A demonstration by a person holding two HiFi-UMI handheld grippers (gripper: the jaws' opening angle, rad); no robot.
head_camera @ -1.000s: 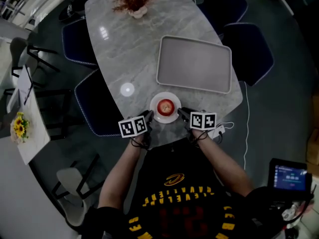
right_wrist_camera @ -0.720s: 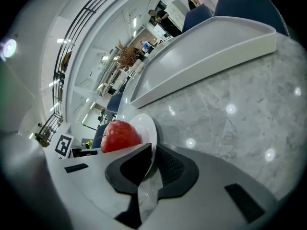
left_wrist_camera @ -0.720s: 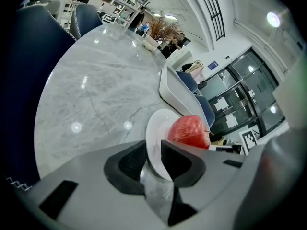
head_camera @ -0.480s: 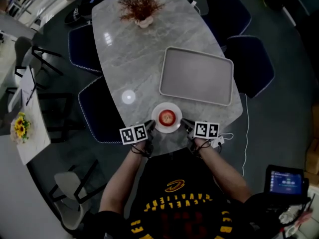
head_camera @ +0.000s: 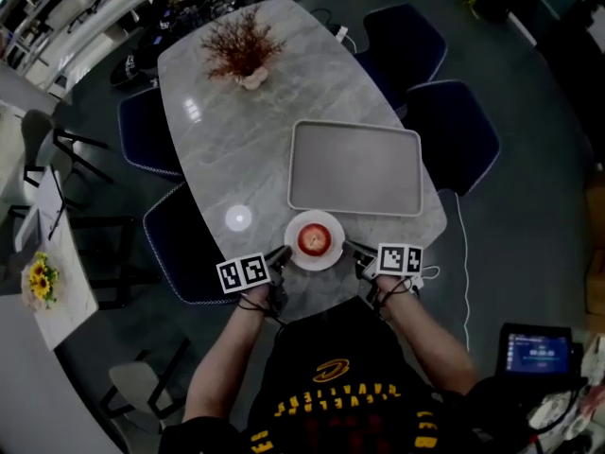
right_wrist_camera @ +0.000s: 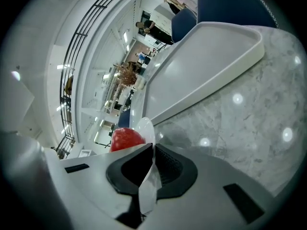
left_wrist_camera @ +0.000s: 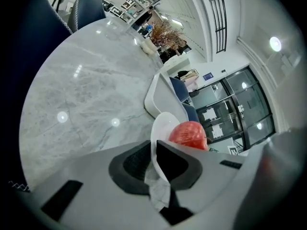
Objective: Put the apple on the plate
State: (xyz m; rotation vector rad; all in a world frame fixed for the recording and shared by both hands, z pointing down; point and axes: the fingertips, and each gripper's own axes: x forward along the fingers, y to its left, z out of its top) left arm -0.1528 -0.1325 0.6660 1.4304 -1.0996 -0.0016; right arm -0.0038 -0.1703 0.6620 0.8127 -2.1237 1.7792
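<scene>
A red apple (head_camera: 314,238) lies on a small white plate (head_camera: 331,226) near the table's front edge. My left gripper (head_camera: 284,256) pinches the plate's left rim and my right gripper (head_camera: 352,250) pinches its right rim. Both pairs of jaws are still closing on the thin rim. The left gripper view has the plate (left_wrist_camera: 163,126) edge-on between the pads of the left gripper (left_wrist_camera: 154,163), with the apple (left_wrist_camera: 188,134) just beyond. The right gripper view has the plate (right_wrist_camera: 145,127) rim clamped in the right gripper (right_wrist_camera: 152,163), the apple (right_wrist_camera: 125,139) to its left.
A large grey tray (head_camera: 355,168) lies just beyond the plate on the marble table (head_camera: 236,149). A dried-plant vase (head_camera: 241,50) stands at the far end. Blue chairs (head_camera: 452,130) flank the table. A cable hangs off the right front corner.
Both grippers have gone from standing open beside the plate to clamping its rim on either side. The plate with the apple sits between them as before.
</scene>
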